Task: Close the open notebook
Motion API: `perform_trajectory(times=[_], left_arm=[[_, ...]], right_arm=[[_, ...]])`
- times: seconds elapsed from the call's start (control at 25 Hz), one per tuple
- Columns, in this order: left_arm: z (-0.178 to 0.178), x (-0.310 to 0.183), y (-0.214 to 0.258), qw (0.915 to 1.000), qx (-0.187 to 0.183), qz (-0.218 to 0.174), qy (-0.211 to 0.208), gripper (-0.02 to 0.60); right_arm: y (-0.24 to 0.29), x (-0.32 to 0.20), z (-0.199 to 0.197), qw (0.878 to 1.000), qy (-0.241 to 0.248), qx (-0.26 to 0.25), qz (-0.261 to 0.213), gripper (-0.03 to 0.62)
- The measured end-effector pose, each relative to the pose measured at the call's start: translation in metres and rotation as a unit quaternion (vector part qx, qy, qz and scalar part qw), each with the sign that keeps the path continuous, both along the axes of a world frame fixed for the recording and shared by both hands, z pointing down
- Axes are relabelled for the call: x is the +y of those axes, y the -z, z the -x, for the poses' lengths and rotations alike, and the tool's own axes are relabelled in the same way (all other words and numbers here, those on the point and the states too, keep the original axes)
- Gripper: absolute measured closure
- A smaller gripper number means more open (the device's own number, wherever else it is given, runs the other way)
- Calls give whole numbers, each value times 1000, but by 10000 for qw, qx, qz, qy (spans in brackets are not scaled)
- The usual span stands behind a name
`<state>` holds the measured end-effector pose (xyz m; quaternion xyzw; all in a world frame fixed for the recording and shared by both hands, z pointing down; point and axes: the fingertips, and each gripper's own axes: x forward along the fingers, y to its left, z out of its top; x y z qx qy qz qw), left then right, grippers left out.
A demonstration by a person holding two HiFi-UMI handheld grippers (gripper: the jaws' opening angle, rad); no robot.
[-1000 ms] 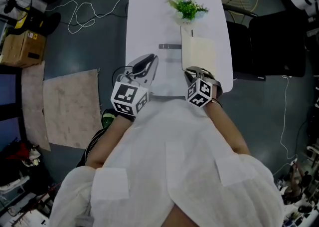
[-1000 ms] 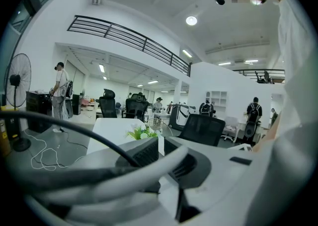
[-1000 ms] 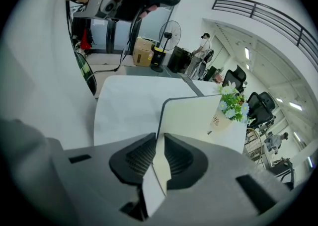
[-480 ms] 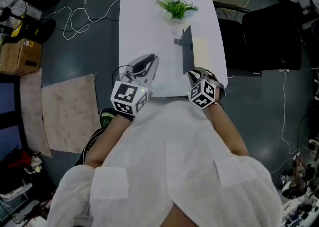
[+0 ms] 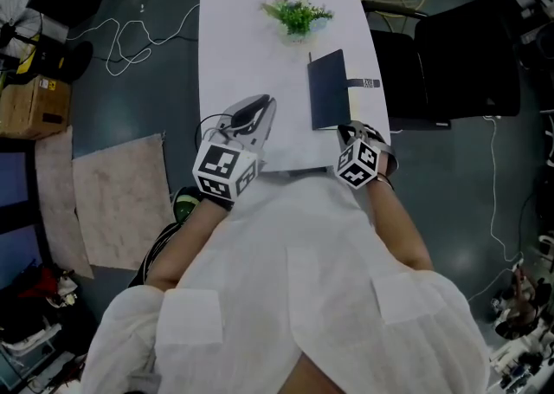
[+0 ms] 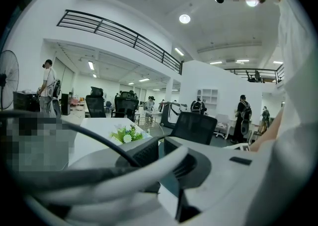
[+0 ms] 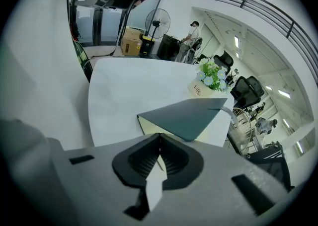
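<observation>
The notebook (image 5: 328,89) lies closed on the white table (image 5: 251,46), dark blue cover up, its elastic strap (image 5: 364,83) sticking out to the right. In the right gripper view the notebook (image 7: 186,115) lies just beyond the jaws, cream page edges showing. My right gripper (image 5: 347,131) hovers at the notebook's near right corner; its jaws are closing to a shut line (image 7: 159,138) with nothing between them. My left gripper (image 5: 265,104) hangs over the table's near left part, apart from the notebook; in its own view the left gripper (image 6: 160,145) has its jaws drawn together and empty, partly hidden by a cable.
A small potted plant (image 5: 297,14) with a label stands beyond the notebook. A dark office chair (image 5: 463,63) is right of the table. Cables (image 5: 138,29), a fan and a cardboard box (image 5: 33,93) sit on the floor at left. People stand far off in the room.
The notebook's cover swung over from lying open on cream pages, through upright, to flat closed. My right gripper shifted a little right along the near edge. The left gripper barely moved.
</observation>
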<state>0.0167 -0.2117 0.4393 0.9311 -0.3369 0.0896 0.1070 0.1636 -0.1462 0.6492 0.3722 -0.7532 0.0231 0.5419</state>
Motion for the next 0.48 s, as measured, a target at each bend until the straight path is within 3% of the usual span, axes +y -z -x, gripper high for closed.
perform_trajectory(times=[0.48], left_arm=[[-12,-13,-6,9999,-33,79,-75,548]], right_arm=[[-29,11,-38,9980,-354,187,496,588]])
